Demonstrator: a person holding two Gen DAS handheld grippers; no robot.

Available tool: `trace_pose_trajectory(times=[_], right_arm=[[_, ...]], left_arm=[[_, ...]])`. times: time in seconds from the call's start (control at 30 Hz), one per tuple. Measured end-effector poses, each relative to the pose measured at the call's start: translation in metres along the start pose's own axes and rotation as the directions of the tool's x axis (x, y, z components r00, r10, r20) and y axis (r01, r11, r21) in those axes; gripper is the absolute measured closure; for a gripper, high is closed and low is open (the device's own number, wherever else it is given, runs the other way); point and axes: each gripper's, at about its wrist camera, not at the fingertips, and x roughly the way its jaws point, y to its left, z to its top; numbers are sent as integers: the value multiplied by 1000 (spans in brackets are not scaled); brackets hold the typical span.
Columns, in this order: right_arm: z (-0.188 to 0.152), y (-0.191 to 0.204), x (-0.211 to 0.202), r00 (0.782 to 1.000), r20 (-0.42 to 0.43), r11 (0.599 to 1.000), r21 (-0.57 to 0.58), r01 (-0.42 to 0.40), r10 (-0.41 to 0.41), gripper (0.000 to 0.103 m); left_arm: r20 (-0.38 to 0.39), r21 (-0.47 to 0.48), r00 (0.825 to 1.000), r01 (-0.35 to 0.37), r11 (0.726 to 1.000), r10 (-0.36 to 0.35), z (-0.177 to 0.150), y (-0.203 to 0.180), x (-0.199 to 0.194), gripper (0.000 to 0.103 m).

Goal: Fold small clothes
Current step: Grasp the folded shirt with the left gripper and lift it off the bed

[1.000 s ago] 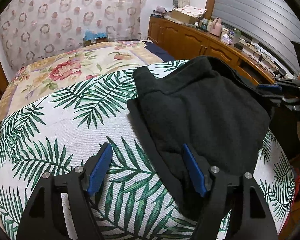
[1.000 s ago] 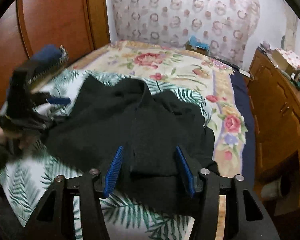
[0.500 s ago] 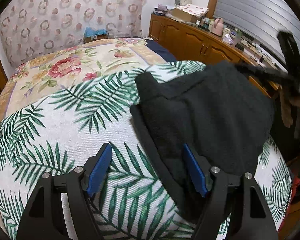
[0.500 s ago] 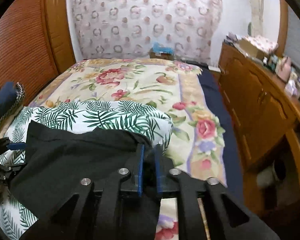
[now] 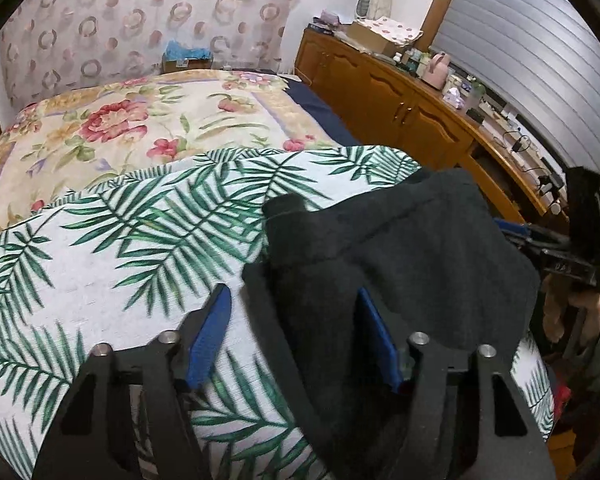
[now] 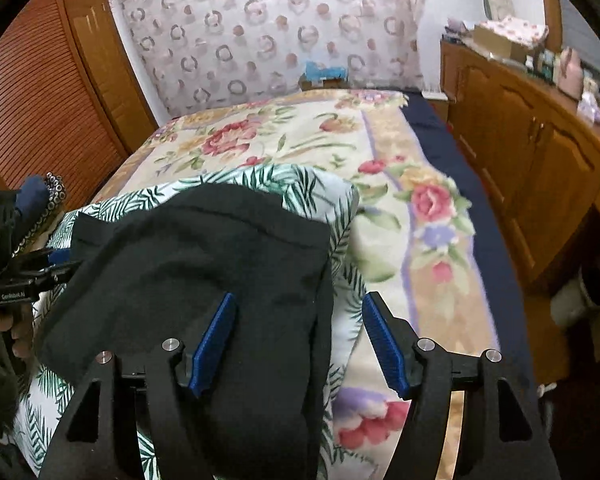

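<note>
A black garment lies folded over on a white cloth with green palm leaves on the bed. It also shows in the right wrist view. My left gripper is open, its jaws straddling the garment's near left edge. My right gripper is open over the garment's right edge, with nothing held. The right gripper shows at the far right of the left wrist view. The left gripper shows at the left edge of the right wrist view.
A floral bedspread covers the bed beyond the palm cloth. A wooden cabinet with clutter on top runs along the right side. A slatted wooden door stands to the left. A patterned curtain hangs behind.
My right gripper was shut on the garment's edge half a second ago and now stands open over it. The garment is folded over more compactly. My left gripper stays open.
</note>
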Motion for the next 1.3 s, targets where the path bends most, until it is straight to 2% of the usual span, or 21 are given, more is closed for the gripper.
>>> trace_pose_trajectory(times=[0.1, 0.13, 0.17, 0.37, 0.43, 0.73, 0.97, 1.0, 1.17, 1.27, 1.3], right_arm=[[2, -4, -1, 1000, 9, 1000, 12, -7, 7, 34], [3, -4, -2, 1000, 11, 1000, 12, -6, 6, 34], [2, -1, -1, 1000, 13, 1000, 11, -4, 4, 34], [-5, 4, -3, 999, 28, 1000, 10, -22, 22, 34], [-6, 3, -3, 999, 35, 999, 6, -38, 37, 34], [0, 0, 26, 996, -2, 996, 25, -91, 91, 31], [2, -9, 38, 989, -22, 985, 98, -144, 147, 30], [2, -8, 37, 989, -20, 985, 99, -143, 146, 32], [-1, -1, 31, 982, -6, 979, 79, -187, 188, 60], [-3, 3, 30, 989, -3, 987, 58, -148, 148, 73], [-3, 3, 29, 991, 0, 990, 48, -135, 136, 80]], left_arm=[[0, 16, 1000, 10, 1000, -10, 1, -5, 3, 71], [1, 18, 1000, 12, 1000, -12, 1, -6, 2, 83], [10, 25, 1000, 8, 1000, -9, 1, -8, 0, 87], [140, 50, 990, 21, 999, -28, -4, -18, -50, 90], [149, 45, 988, 33, 998, -40, -6, -16, -59, 90], [88, 55, 996, -28, 998, 23, -17, -7, -33, 90], [68, 50, 998, -24, 998, 20, -20, -2, -26, 90], [70, 50, 997, -18, 999, 15, -19, -1, -26, 90], [109, 61, 994, 27, 998, -33, -18, -7, -36, 90], [134, 91, 990, 24, 996, -36, -16, -17, -44, 90], [143, 98, 989, 26, 995, -40, -15, -20, -46, 90]])
